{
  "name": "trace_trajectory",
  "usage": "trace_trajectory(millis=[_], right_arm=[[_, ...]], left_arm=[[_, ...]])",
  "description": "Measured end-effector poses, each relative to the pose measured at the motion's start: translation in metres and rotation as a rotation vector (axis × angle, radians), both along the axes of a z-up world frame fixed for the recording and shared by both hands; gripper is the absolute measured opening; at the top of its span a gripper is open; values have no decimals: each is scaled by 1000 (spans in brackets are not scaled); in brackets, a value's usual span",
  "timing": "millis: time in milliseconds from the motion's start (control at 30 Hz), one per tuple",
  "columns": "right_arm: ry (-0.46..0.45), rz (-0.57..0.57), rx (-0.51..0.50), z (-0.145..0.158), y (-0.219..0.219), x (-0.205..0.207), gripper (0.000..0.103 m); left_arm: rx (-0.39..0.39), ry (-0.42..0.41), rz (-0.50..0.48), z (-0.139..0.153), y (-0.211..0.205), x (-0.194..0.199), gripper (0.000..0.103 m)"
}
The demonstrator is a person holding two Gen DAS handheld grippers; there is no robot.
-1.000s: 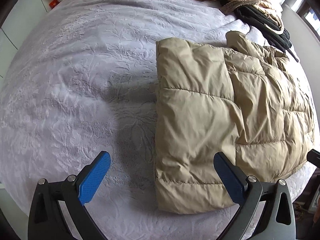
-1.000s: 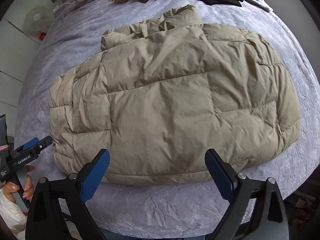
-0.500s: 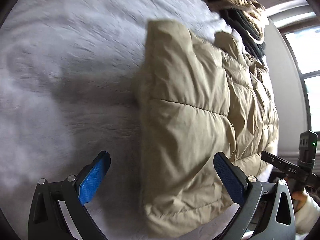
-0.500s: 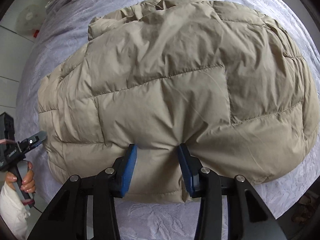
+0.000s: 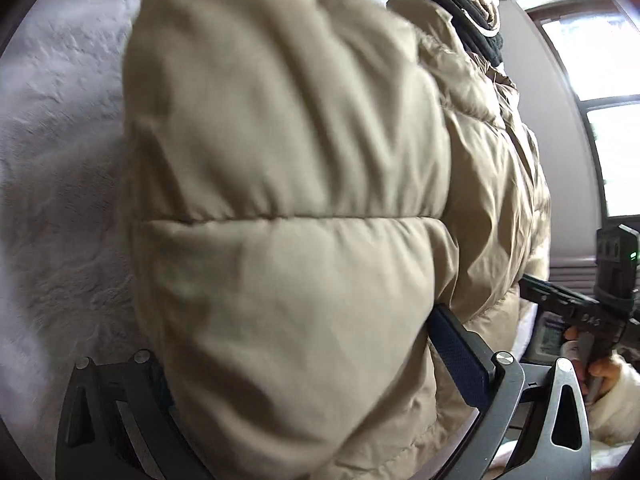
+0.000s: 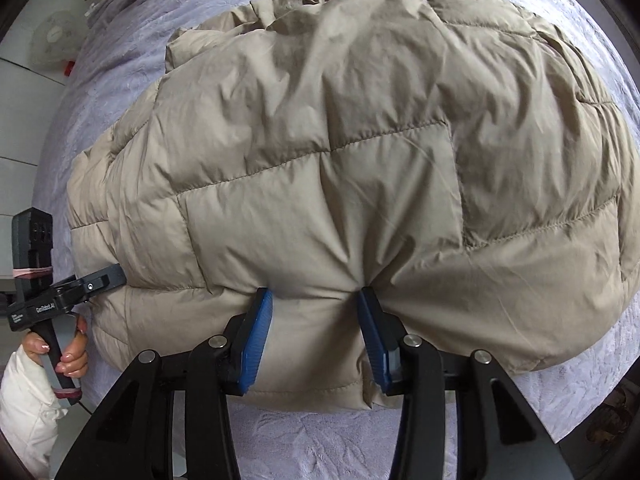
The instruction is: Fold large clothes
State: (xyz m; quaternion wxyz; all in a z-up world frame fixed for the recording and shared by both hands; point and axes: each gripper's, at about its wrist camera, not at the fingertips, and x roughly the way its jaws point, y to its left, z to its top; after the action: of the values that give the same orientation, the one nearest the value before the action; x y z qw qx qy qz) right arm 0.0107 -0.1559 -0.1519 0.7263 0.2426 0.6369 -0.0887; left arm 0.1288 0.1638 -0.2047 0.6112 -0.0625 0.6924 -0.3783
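A beige puffer jacket (image 6: 360,128) lies spread on the lavender bedspread (image 6: 320,440). My right gripper (image 6: 314,294) has its blue pads pinched on the jacket's near hem, which puckers between them; its jaws are opening slightly with the fabric still pressed. My left gripper (image 5: 320,312) stands wide open at the jacket's left end (image 5: 280,200), whose padded edge bulges between the fingers. Its left finger is hidden behind the fabric and its right pad (image 5: 460,352) shows. In the right wrist view the left gripper (image 6: 92,284) touches the jacket's left edge.
Dark and striped clothes (image 5: 460,8) are piled at the far end of the bed. A window (image 5: 608,80) is at the right. A fan (image 6: 56,40) stands by the wall beyond the bed. The person's hand and white sleeve (image 6: 36,380) hold the left tool.
My left gripper has dropped and tilted down onto the jacket's left end, which now fills its view. My right gripper came down and closed from wide open onto the hem.
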Motion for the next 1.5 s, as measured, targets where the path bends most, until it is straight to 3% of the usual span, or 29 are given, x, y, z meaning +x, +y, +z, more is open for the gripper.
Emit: trace_trajectory(millis=[167, 233, 300, 367, 467, 500, 533, 567, 600, 700, 867, 1033, 1133, 1267, 1400, 1433, 1500], right_arm=[[1, 2, 4, -6, -2, 3, 53], [3, 1, 2, -7, 0, 4, 55], [8, 7, 2, -8, 1, 7, 58], [19, 36, 1, -4, 3, 9, 58], [-34, 78, -42, 21, 2, 8, 58], [-67, 80, -61, 29, 0, 7, 52], [-102, 78, -75, 37, -4, 7, 27], [-132, 67, -93, 44, -10, 8, 15], [-156, 54, -109, 48, -15, 11, 10], [-201, 38, -90, 43, -28, 27, 10], [-196, 45, 15, 2, -40, 59, 10], [-192, -8, 176, -28, -56, 67, 10], [-183, -44, 286, -44, -73, 67, 6], [-166, -89, 389, -61, -89, 66, 2], [-125, -63, 406, -55, -94, 65, 3], [-123, -48, 408, -48, -96, 61, 8], [-147, -17, 420, -33, -99, 49, 8]], left_arm=[[-90, 86, 21, -4, -15, 5, 102], [-95, 78, -1, 1, -27, 0, 77], [-96, 70, -25, 9, -35, -5, 40], [-127, 66, -20, 23, -37, -7, 31], [-142, 36, -16, 42, -35, -9, 29], [-146, 29, -15, 48, -35, -11, 29], [-148, 23, -14, 53, -36, -12, 29], [-149, 18, -14, 57, -36, -14, 29], [-146, 12, -11, 62, -38, -16, 29], [-121, -6, 10, 76, -38, -20, 29], [-137, -24, 54, 121, -50, -35, 29], [-114, -87, 29, 171, -101, -57, 29], [-108, -101, 17, 188, -138, -71, 29], [-52, -180, -43, 206, -189, -89, 29], [-18, -185, -53, 207, -212, -96, 29], [-14, -183, -48, 207, -212, -94, 29], [-2, -178, -39, 208, -209, -91, 29]])
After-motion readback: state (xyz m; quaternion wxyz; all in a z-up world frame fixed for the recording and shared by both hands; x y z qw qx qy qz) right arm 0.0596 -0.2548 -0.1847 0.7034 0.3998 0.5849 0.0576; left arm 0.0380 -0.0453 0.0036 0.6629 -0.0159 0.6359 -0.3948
